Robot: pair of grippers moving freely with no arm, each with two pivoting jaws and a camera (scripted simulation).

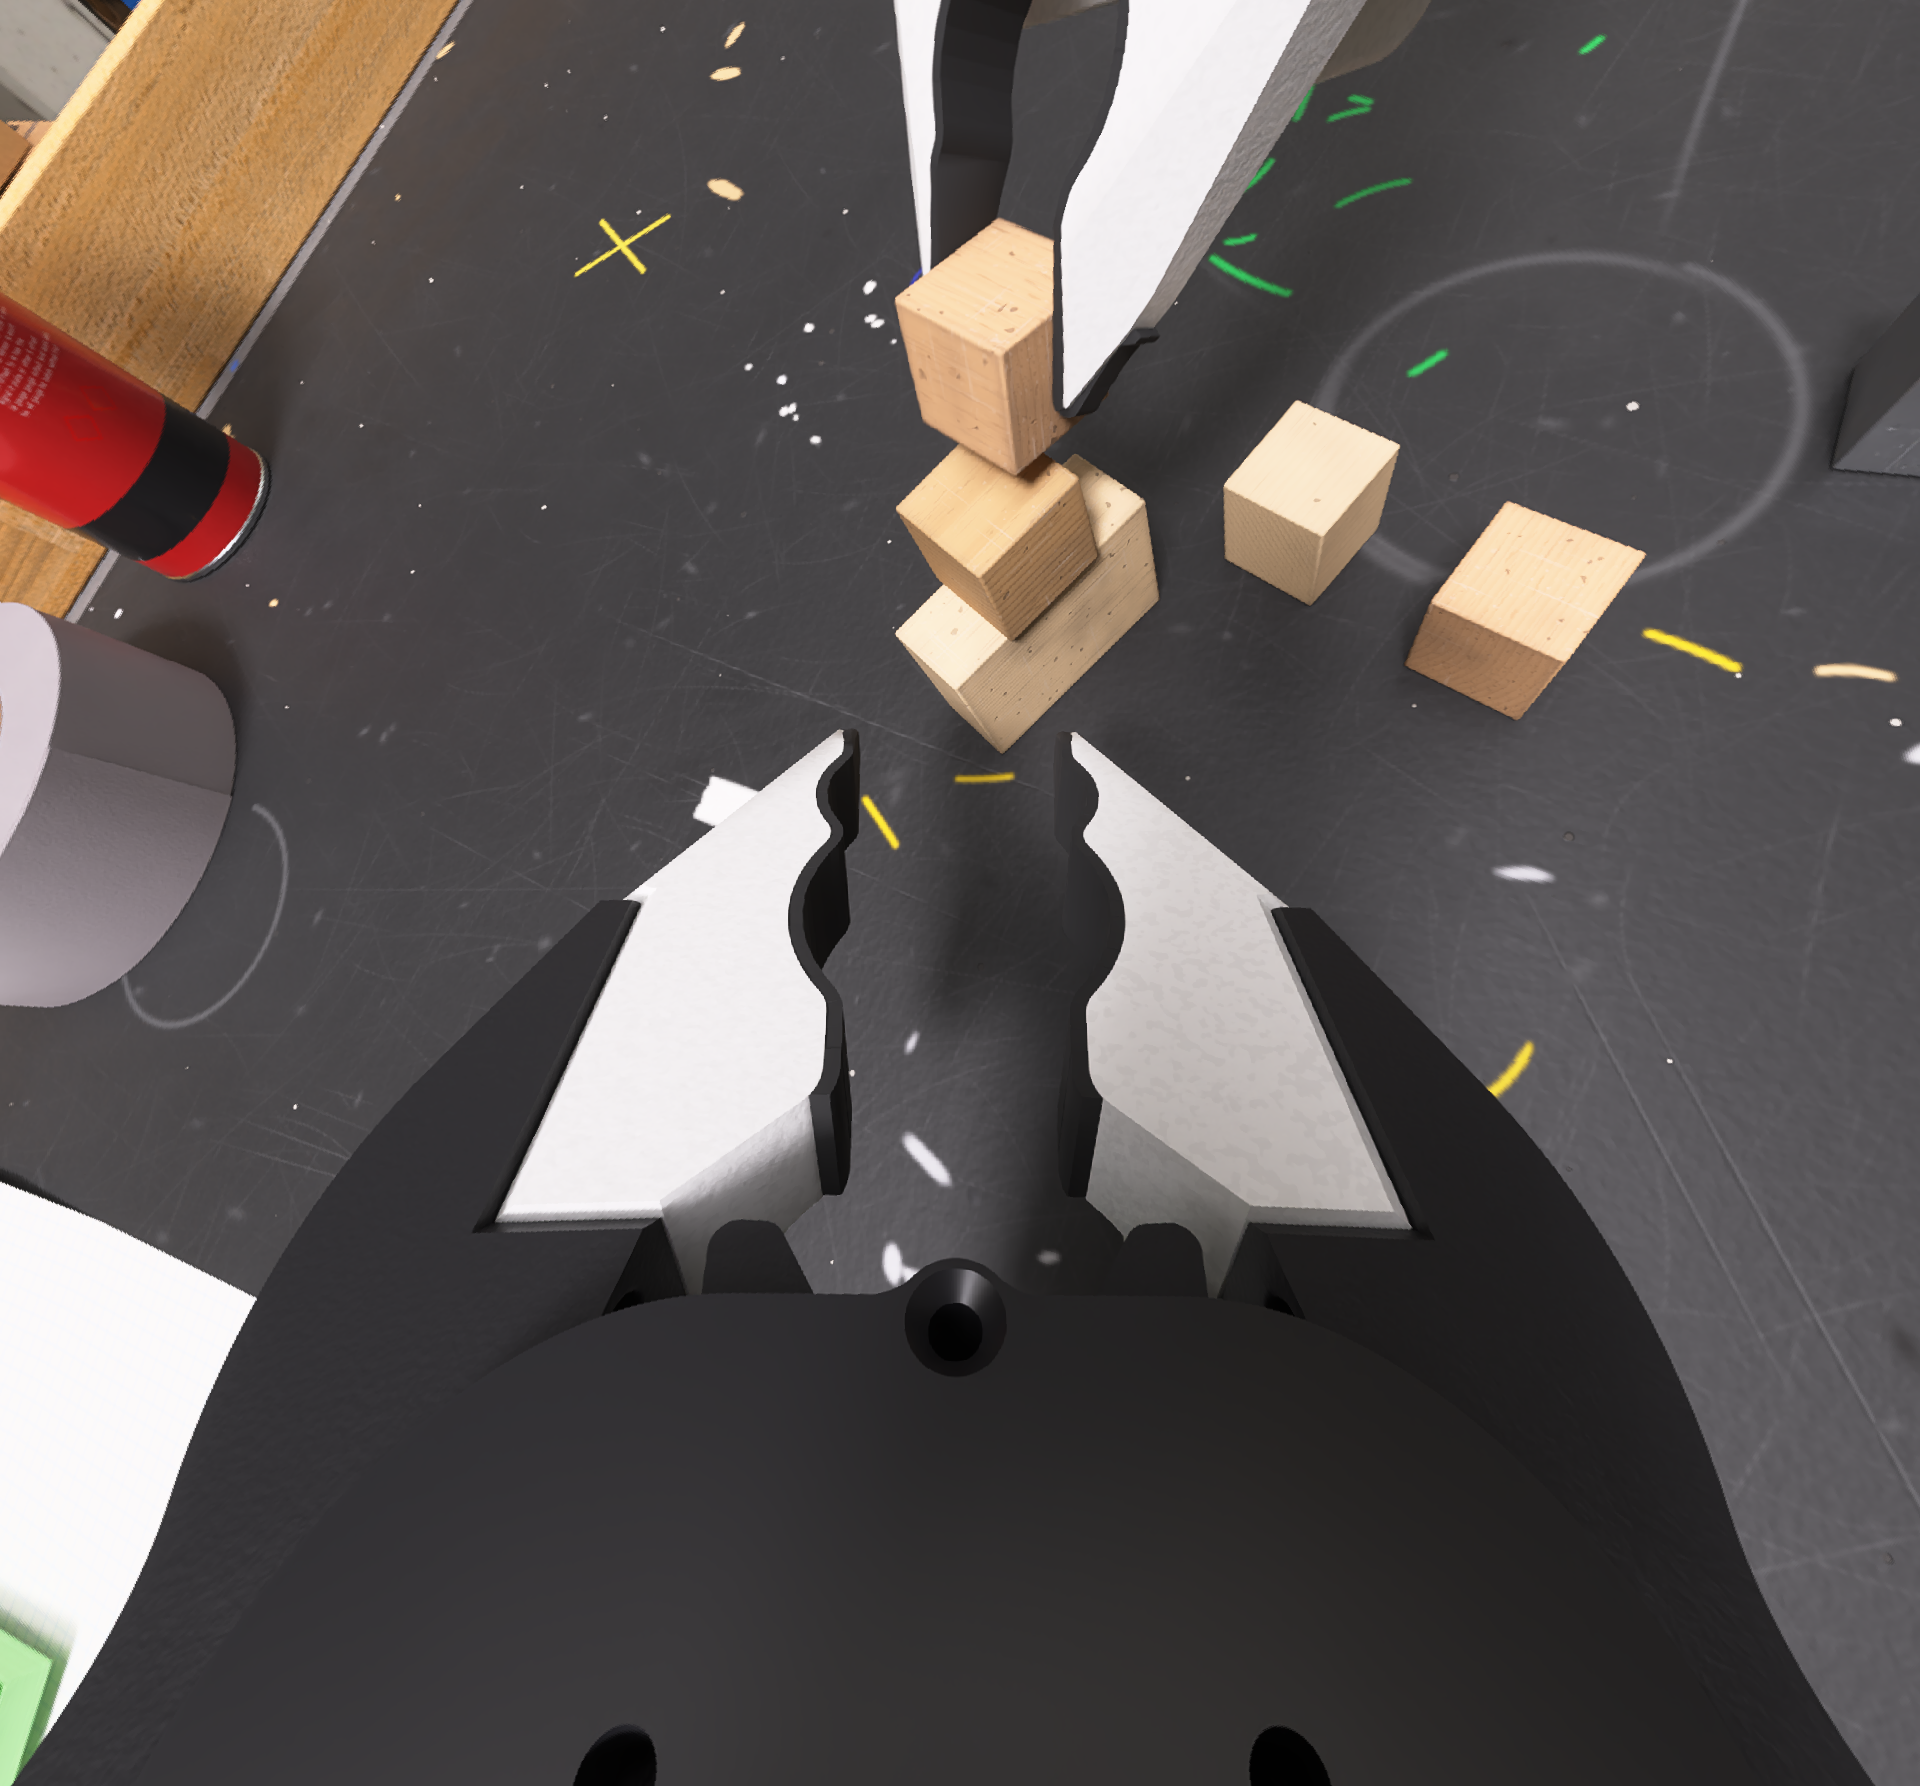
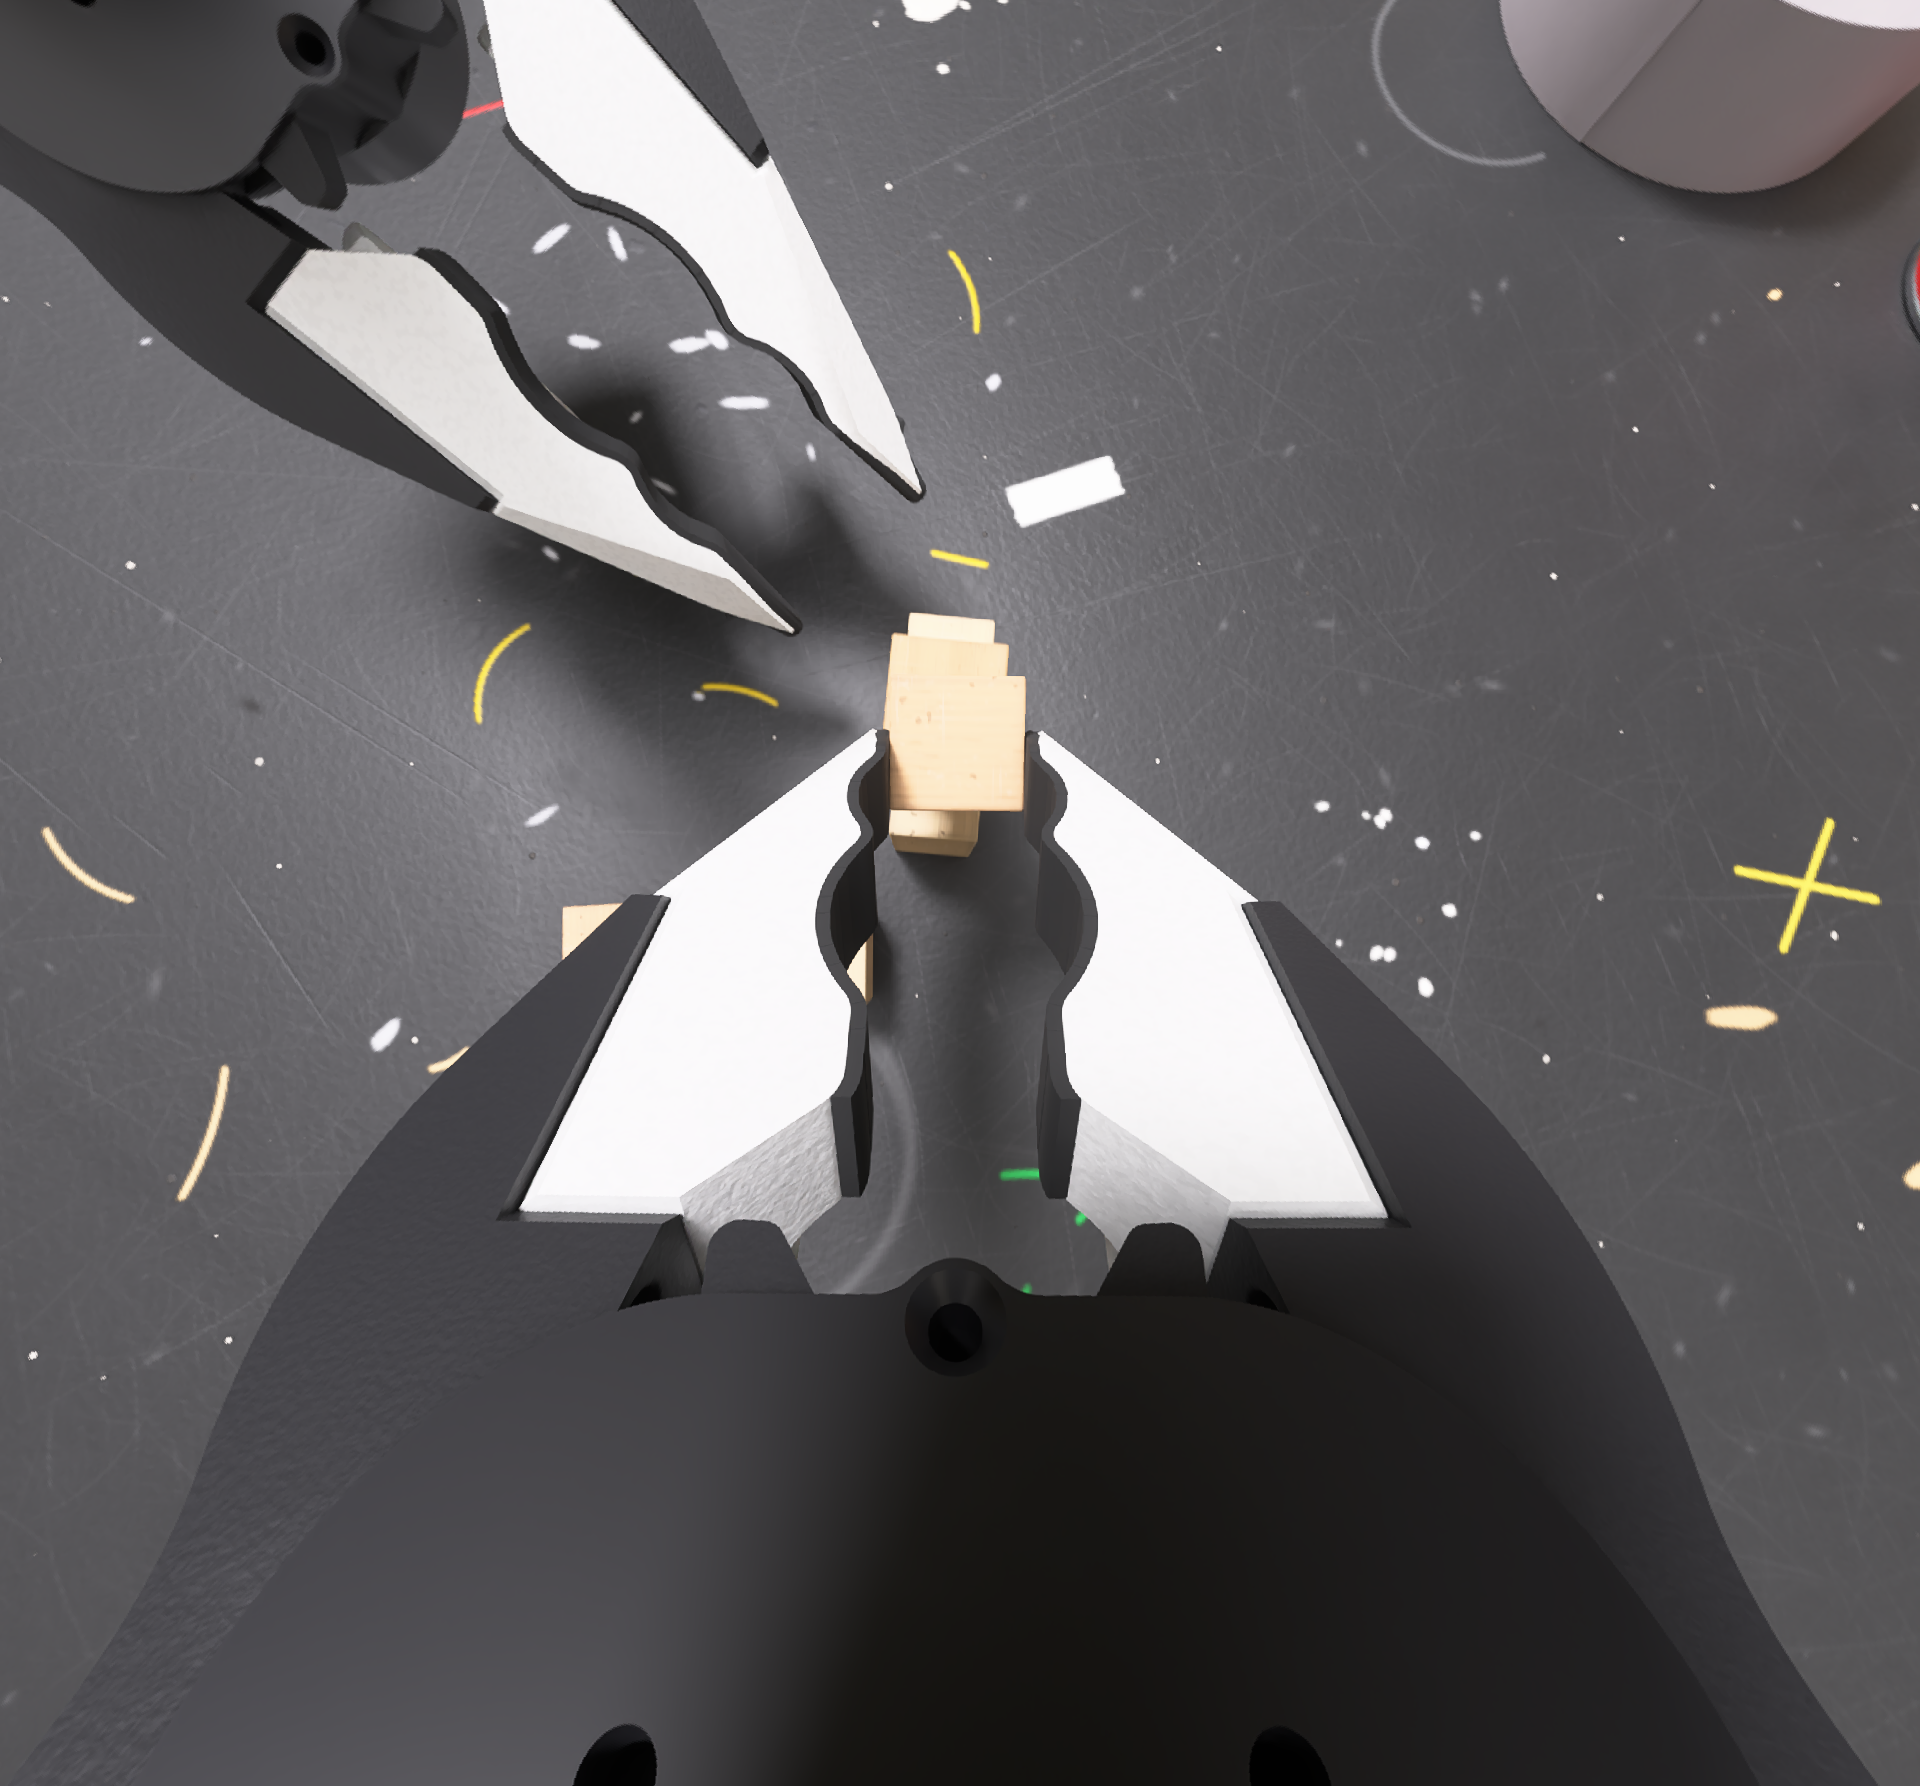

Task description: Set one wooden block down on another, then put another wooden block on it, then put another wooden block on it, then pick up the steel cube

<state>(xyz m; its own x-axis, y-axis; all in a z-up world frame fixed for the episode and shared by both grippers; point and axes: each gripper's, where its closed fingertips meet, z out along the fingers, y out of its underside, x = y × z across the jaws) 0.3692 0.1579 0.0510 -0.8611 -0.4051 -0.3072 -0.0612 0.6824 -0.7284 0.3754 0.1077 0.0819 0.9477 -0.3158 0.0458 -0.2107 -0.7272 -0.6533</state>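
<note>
A: Over the stack [image 1: 1023,593], right gripper [image 1: 997,334] has its jaws clamped on a block [image 1: 977,344], held just above the second tier. Can't tell if it's touching yet.

B: Stack state?

A: Two tiers: a big base block [image 1: 1049,656] on the surface [image 1: 520,697], and a smaller block [image 1: 997,531] on it, rotated and off-centre. The held one looks like tier three. In the right wrist view that block [image 2: 956,739] sits right between the fingertips, with the stack under it mostly hidden.

B: Why that grip?

A: My guess is that a side grip near the tips leaves the bottom face free to seat flat. Risk: the middle block is skewed, so the landing area is small.

B: Left gripper?

A: Left gripper [image 1: 956,749] is just beside the stack, jaws apart, nothing in them. It probably waits out of the drop path.

B: Spare blocks?

A: Two loose, right of the stack: near block [image 1: 1309,500] and far block [image 1: 1522,609], apart from each other.

B: Steel cube?

A: A dark grey corner [image 1: 1886,417] past those, at the frame edge, may be it. Can't confirm.

B: Containers?

A: None. A tape roll [image 2: 1745,32], a red can [image 1: 125,469] and a wooden board [image 1: 239,74] sit left of the stack, nothing inside any that I can see.
</note>
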